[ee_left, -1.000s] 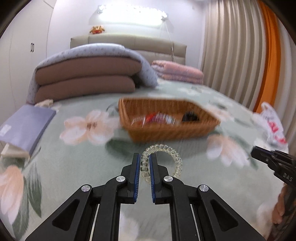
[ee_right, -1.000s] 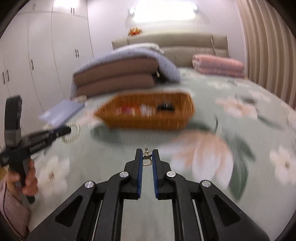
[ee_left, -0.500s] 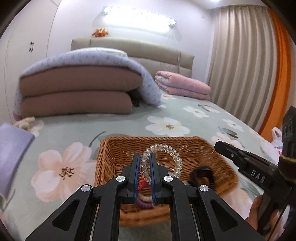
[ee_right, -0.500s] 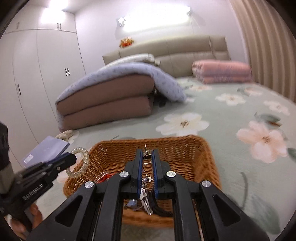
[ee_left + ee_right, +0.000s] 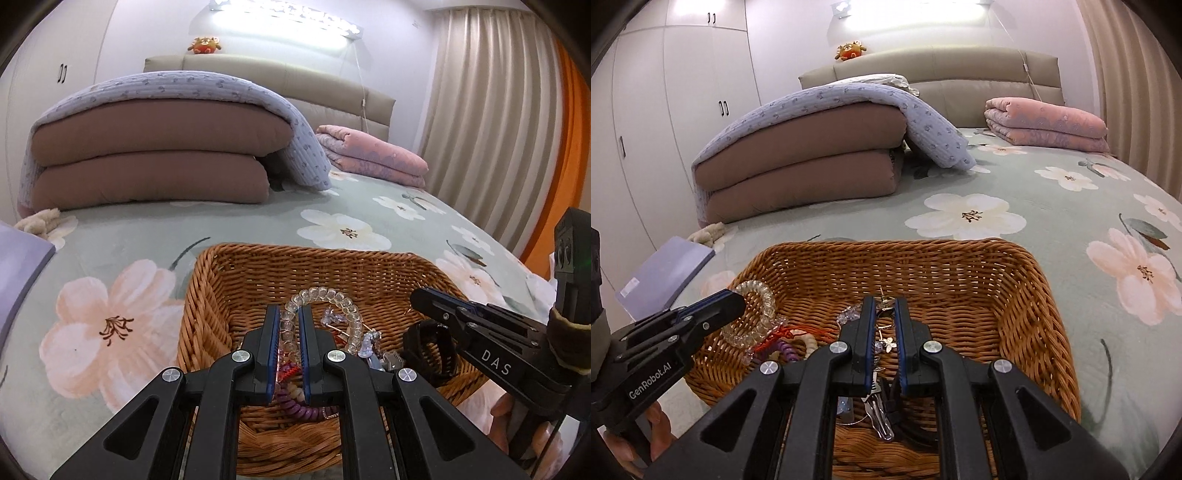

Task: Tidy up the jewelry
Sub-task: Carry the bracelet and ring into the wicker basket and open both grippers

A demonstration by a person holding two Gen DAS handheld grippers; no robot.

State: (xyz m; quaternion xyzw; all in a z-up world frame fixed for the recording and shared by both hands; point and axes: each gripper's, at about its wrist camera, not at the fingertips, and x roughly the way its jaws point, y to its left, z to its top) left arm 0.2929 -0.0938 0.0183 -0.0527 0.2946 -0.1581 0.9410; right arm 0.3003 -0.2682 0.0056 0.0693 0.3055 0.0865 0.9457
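Note:
A brown wicker basket (image 5: 258, 269) (image 5: 1015, 295) sits on the floral bedspread, holding several jewelry pieces: a purple spiral tie (image 5: 295, 406), a red cord (image 5: 783, 334), a black clip (image 5: 428, 350). My left gripper (image 5: 288, 314) is shut on a clear beaded bracelet (image 5: 332, 297), held inside the basket; the bracelet also shows in the right wrist view (image 5: 761, 295). My right gripper (image 5: 884, 304) is shut on a small metal earring (image 5: 884, 301) over the basket's middle, and also shows in the left wrist view (image 5: 417, 299).
Folded brown quilts under a lilac blanket (image 5: 155, 147) lie behind the basket. Folded pink blankets (image 5: 1045, 122) sit at the back right. A lilac book (image 5: 665, 277) lies left of the basket. Curtains hang at the right.
Both grippers moved forward and down over the bed to the basket, carrying the bracelet and the earring. They now sit lower inside the basket than half a second ago.

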